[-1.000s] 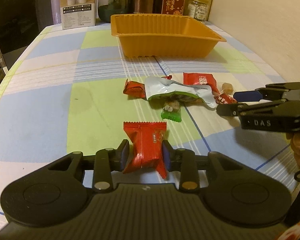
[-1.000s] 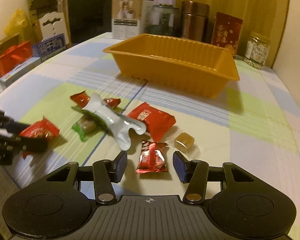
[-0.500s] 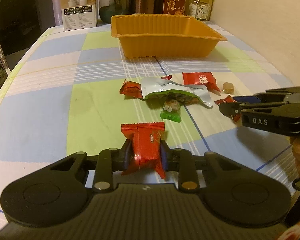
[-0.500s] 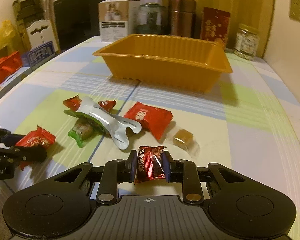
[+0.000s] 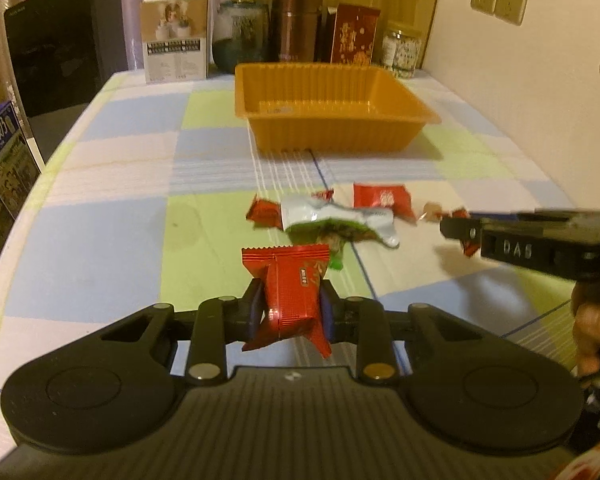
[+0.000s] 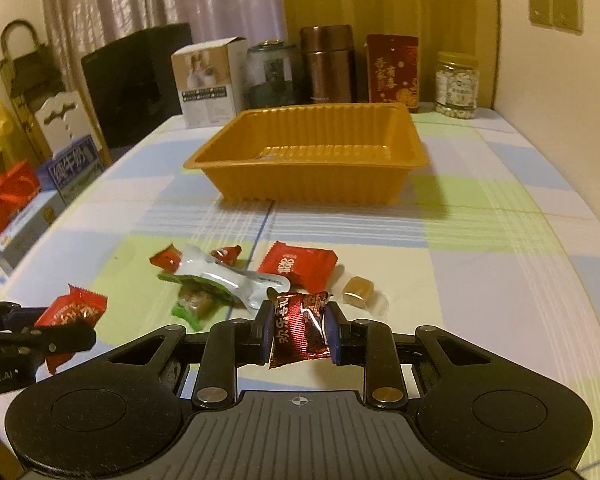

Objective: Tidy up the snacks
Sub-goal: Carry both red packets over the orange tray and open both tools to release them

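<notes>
We are gripping a red snack packet (image 5: 290,288) tight in the left claw (image 5: 290,308) and a dark red candy (image 6: 298,326) in the right claw (image 6: 298,330), both lifted off the bench (image 6: 480,260), presumably to carry them to the empty orange tray (image 6: 312,184) beyond the remaining snacks.

orange tray (image 5: 332,136), checked tablecloth (image 5: 112,216)

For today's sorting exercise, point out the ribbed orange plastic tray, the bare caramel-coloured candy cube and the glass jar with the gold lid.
Ribbed orange plastic tray (image 6: 300,190): right wrist view, front wall.
Caramel-coloured candy cube (image 6: 358,286): right wrist view, top face.
Glass jar with gold lid (image 6: 457,86): right wrist view, jar body.
</notes>
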`<action>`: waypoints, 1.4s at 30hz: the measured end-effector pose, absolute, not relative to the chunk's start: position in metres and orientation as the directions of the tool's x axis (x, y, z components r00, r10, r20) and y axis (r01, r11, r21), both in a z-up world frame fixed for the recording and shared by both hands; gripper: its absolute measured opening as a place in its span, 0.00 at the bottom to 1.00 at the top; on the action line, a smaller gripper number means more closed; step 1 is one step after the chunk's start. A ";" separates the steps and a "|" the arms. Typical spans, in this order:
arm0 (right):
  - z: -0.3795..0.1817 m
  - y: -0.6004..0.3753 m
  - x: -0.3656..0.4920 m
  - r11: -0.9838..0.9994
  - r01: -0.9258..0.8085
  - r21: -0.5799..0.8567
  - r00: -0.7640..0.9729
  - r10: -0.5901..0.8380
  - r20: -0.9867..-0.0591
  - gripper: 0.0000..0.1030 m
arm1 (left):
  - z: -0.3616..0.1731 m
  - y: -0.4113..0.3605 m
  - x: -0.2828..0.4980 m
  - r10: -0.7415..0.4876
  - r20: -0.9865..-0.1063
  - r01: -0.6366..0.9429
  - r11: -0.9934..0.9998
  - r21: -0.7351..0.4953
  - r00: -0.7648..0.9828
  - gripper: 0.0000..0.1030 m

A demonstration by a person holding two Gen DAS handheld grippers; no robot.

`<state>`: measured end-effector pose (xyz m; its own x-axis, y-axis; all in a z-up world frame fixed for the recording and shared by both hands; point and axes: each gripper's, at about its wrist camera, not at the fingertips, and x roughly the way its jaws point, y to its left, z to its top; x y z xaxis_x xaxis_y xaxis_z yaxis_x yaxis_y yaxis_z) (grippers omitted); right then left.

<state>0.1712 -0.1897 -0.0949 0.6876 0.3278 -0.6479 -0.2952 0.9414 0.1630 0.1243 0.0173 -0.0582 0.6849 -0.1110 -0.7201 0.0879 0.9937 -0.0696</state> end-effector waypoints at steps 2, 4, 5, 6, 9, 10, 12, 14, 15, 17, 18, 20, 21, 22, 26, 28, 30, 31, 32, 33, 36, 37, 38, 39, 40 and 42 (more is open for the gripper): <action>-0.089 -0.191 0.167 0.945 -0.282 0.168 0.692 0.321 -0.647 0.26 | -0.050 0.017 0.123 -0.114 -0.713 0.087 0.993 -0.074 0.692 0.25; -0.083 -0.192 0.162 0.947 -0.270 0.174 0.694 0.317 -0.646 0.26 | -0.042 0.015 0.124 -0.121 -0.703 0.092 0.993 -0.078 0.700 0.25; -0.080 -0.193 0.159 0.948 -0.264 0.176 0.696 0.313 -0.647 0.26 | -0.038 0.015 0.124 -0.125 -0.700 0.094 0.992 -0.082 0.704 0.25; -0.076 -0.194 0.157 0.950 -0.260 0.176 0.697 0.310 -0.646 0.26 | -0.034 0.014 0.125 -0.131 -0.695 0.095 0.991 -0.090 0.707 0.25; -0.061 -0.195 0.151 0.953 -0.252 0.166 0.707 0.299 -0.642 0.26 | -0.023 0.011 0.126 -0.150 -0.682 0.106 0.989 -0.107 0.716 0.25; -0.056 -0.196 0.149 0.955 -0.249 0.162 0.711 0.294 -0.639 0.26 | -0.019 0.009 0.126 -0.157 -0.678 0.112 0.988 -0.110 0.718 0.25; -0.045 -0.198 0.147 0.957 -0.240 0.163 0.719 0.288 -0.632 0.26 | -0.011 0.007 0.125 -0.167 -0.668 0.123 0.986 -0.112 0.725 0.25; -0.034 -0.199 0.146 0.959 -0.234 0.159 0.730 0.281 -0.623 0.26 | -0.003 0.005 0.124 -0.175 -0.660 0.133 0.985 -0.113 0.730 0.25; -0.028 -0.200 0.145 0.960 -0.230 0.159 0.736 0.278 -0.617 0.26 | 0.001 0.005 0.124 -0.177 -0.657 0.138 0.984 -0.112 0.732 0.25; -0.020 -0.202 0.145 0.962 -0.218 0.166 0.747 0.274 -0.606 0.26 | 0.006 0.003 0.125 -0.177 -0.654 0.147 0.984 -0.100 0.735 0.25; -0.016 -0.204 0.146 0.962 -0.212 0.171 0.751 0.273 -0.602 0.26 | 0.009 0.003 0.126 -0.178 -0.653 0.150 0.984 -0.098 0.736 0.25; -0.010 -0.206 0.148 0.961 -0.206 0.184 0.752 0.276 -0.599 0.26 | 0.014 0.004 0.130 -0.180 -0.651 0.150 0.983 -0.102 0.738 0.25; -0.008 -0.206 0.150 0.960 -0.207 0.186 0.751 0.278 -0.599 0.26 | 0.017 0.005 0.132 -0.178 -0.649 0.148 0.984 -0.100 0.740 0.25; -0.006 -0.206 0.154 0.960 -0.211 0.182 0.749 0.279 -0.601 0.26 | 0.019 0.005 0.135 -0.174 -0.648 0.144 0.985 -0.099 0.742 0.25; 0.003 -0.205 0.175 0.958 -0.221 0.182 0.747 0.286 -0.600 0.26 | 0.031 0.010 0.155 -0.163 -0.640 0.128 0.987 -0.100 0.751 0.25; 0.009 -0.206 0.188 0.957 -0.223 0.186 0.748 0.290 -0.596 0.26 | 0.037 0.012 0.168 -0.156 -0.636 0.123 0.988 -0.096 0.755 0.25; 0.013 -0.205 0.201 0.955 -0.233 0.182 0.749 0.295 -0.594 0.26 | 0.041 0.014 0.183 -0.156 -0.634 0.120 0.988 -0.099 0.758 0.25; 0.016 -0.204 0.209 0.955 -0.237 0.178 0.749 0.297 -0.592 0.26 | 0.042 0.015 0.191 -0.155 -0.634 0.120 0.988 -0.099 0.758 0.25; 0.018 -0.203 0.218 0.955 -0.241 0.175 0.749 0.298 -0.591 0.26 | 0.044 0.016 0.200 -0.157 -0.634 0.120 0.988 -0.101 0.757 0.25; 0.019 -0.203 0.225 0.954 -0.246 0.172 0.748 0.299 -0.592 0.26 | 0.045 0.016 0.209 -0.159 -0.635 0.122 0.987 -0.101 0.756 0.25; 0.020 -0.201 0.251 0.954 -0.252 0.161 0.749 0.298 -0.591 0.26 | 0.047 0.017 0.237 -0.159 -0.638 0.126 0.987 -0.097 0.753 0.25; 0.019 -0.201 0.259 0.954 -0.251 0.163 0.749 0.298 -0.592 0.26 | 0.047 0.017 0.244 -0.160 -0.639 0.127 0.987 -0.098 0.753 0.25; 0.018 -0.201 0.267 0.954 -0.249 0.168 0.748 0.299 -0.593 0.26 | 0.047 0.017 0.253 -0.163 -0.639 0.127 0.987 -0.102 0.752 0.25; 0.018 -0.202 0.276 0.954 -0.246 0.172 0.746 0.300 -0.595 0.26 | 0.047 0.017 0.262 -0.164 -0.640 0.127 0.986 -0.105 0.750 0.25; 0.016 -0.203 0.284 0.954 -0.243 0.176 0.745 0.299 -0.596 0.26 | 0.046 0.017 0.270 -0.167 -0.641 0.128 0.986 -0.108 0.749 0.25; 0.013 -0.203 0.301 0.955 -0.236 0.179 0.741 0.296 -0.603 0.26 | 0.044 0.016 0.287 -0.175 -0.641 0.131 0.985 -0.116 0.747 0.25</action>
<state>0.3009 -0.2031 0.0126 0.7410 0.2964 -0.6025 -0.2364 0.9550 0.1790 0.2867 0.0163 0.0440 0.7472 -0.1754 -0.6410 0.1314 0.9845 -0.1161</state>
